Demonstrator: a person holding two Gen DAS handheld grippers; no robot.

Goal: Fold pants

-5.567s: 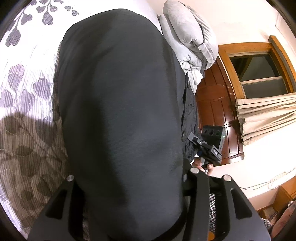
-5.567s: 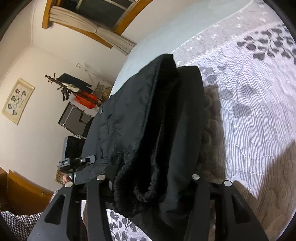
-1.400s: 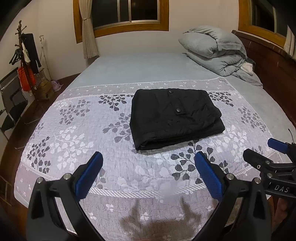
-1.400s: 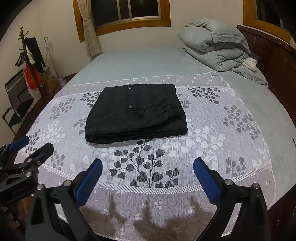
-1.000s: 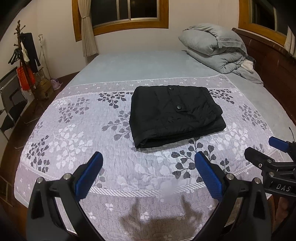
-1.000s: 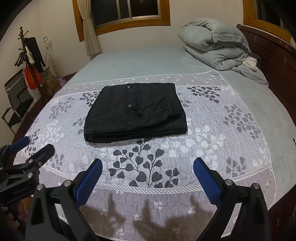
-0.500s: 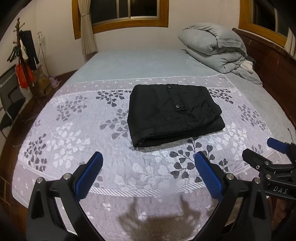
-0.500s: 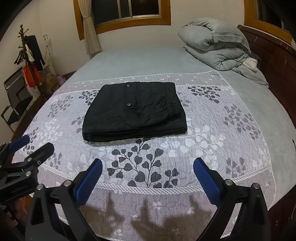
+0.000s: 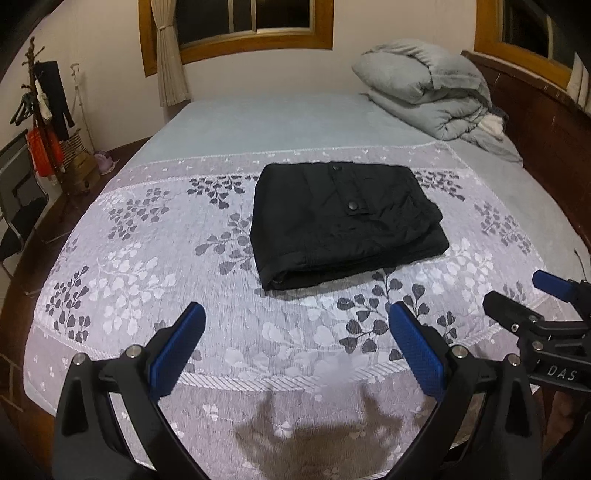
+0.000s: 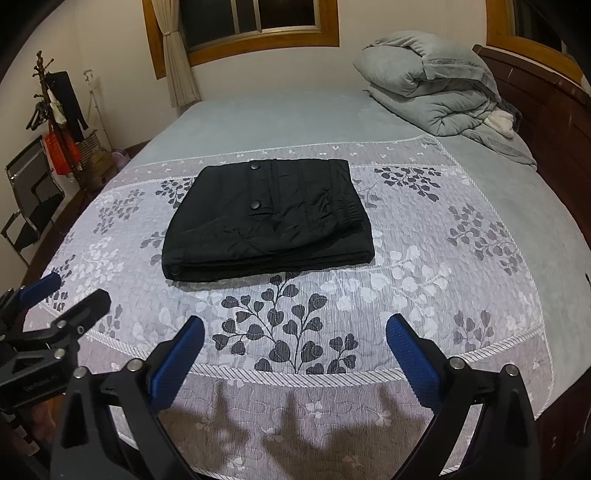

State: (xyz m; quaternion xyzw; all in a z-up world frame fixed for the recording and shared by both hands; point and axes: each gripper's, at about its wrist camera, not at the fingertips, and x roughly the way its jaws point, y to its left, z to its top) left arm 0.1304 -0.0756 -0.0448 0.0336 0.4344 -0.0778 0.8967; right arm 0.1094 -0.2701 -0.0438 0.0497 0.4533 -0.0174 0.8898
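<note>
Your left gripper (image 9: 293,325) is at the near edge of the bed, jaws wide apart, nothing between the blue pads (image 9: 177,343). Your right gripper (image 10: 295,338) is the same: jaws spread, empty, hanging over the near hem of the quilt (image 10: 424,266). Each gripper shows in the other's view, side by side and apart: the right one at the right edge of the left wrist view, the left one at the left edge of the right wrist view.

Both throw shadows on the quilt edge just below them.

Past the grippers, the pants (image 9: 343,221) lie on the leaf-print quilt, near the middle of the bed, folded into a flat black rectangle with stacked layers showing along the near edge. Two snaps (image 10: 255,204) face up on top. Neither gripper touches the pants.

Beyond that is plain grey sheet (image 9: 288,122). A folded grey duvet (image 9: 424,88) sits at the far right by the wooden headboard (image 10: 546,110). Window (image 9: 255,22) on the far wall, coat rack (image 9: 40,96) and chair (image 10: 33,199) at far left.
</note>
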